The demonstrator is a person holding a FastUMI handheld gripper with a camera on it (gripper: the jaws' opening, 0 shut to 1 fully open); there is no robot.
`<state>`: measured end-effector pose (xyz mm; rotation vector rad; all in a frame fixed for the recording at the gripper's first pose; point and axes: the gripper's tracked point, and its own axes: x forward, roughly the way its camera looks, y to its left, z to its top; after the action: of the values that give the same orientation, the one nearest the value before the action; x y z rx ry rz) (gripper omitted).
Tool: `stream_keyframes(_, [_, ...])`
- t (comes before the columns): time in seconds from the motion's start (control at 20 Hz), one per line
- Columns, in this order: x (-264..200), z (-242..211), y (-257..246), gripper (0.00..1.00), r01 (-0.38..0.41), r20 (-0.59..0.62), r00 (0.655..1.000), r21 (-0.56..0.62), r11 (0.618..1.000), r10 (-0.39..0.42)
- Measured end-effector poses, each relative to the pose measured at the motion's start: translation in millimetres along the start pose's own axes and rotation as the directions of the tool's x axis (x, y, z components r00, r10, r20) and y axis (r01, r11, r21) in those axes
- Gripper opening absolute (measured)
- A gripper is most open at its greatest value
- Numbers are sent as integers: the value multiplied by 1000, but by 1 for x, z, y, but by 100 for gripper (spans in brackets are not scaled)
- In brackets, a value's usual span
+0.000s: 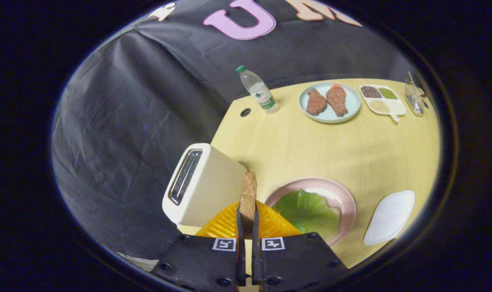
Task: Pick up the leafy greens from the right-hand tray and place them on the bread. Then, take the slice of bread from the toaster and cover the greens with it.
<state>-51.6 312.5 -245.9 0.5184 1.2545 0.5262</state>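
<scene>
My gripper [248,217] is shut on a slice of bread [248,194], held edge-on and upright between the fingers, above an orange ridged plate [225,225]. To the left stands the cream toaster [201,184], its slots looking empty. To the right of the fingers a pink plate [343,194] holds a green leaf [308,211] lying on a pale bread slice, whose edge peeks out at the leaf's right. A white tray [389,217] lies further right with nothing on it.
At the table's far side stand a water bottle [258,91], a light blue plate [351,107] with two brown meat pieces, a divided dish of grains [396,107] and a glass container [413,99]. A cable hole [245,112] sits near the bottle.
</scene>
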Motion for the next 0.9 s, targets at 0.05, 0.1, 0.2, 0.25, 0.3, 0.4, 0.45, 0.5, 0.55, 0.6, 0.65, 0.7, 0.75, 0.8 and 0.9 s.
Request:
stream_keyframes(0.05, [0,-4,-5,9,3,-5,1000,11,1000,-3])
stream_keyframes(0.1, [0,-6,-9,9,5,-9,1000,21,1000,-5])
stream_keyframes(0.2, [0,-11,-18,9,7,-18,1000,42,999,-6])
stream_keyframes(0.25, [0,-14,-22,9,10,-20,1000,52,999,-9])
stream_keyframes(0.3, [2,-17,-28,9,16,-27,1000,60,998,-15])
stream_keyframes(0.4, [3,-24,-37,9,30,-40,999,67,997,-27])
stream_keyframes(0.45, [4,-26,-41,9,36,-43,999,69,997,-33])
stream_keyframes(0.5, [5,-28,-46,10,42,-44,998,74,996,-39])
stream_keyframes(0.55, [7,-30,-51,11,50,-42,998,79,996,-46])
stream_keyframes(0.6, [8,-30,-57,11,60,-42,998,83,995,-57])
stream_keyframes(0.65, [7,-32,-63,12,73,-44,997,87,994,-69])
stream_keyframes(0.7, [7,-35,-69,13,81,-52,996,90,993,-77])
stream_keyframes(0.75, [6,-38,-74,14,88,-60,995,92,992,-83])
stream_keyframes(0.8, [7,-41,-78,15,96,-66,994,94,991,-90])
stream_keyframes(0.9, [9,-45,-88,15,114,-70,992,96,989,-107])
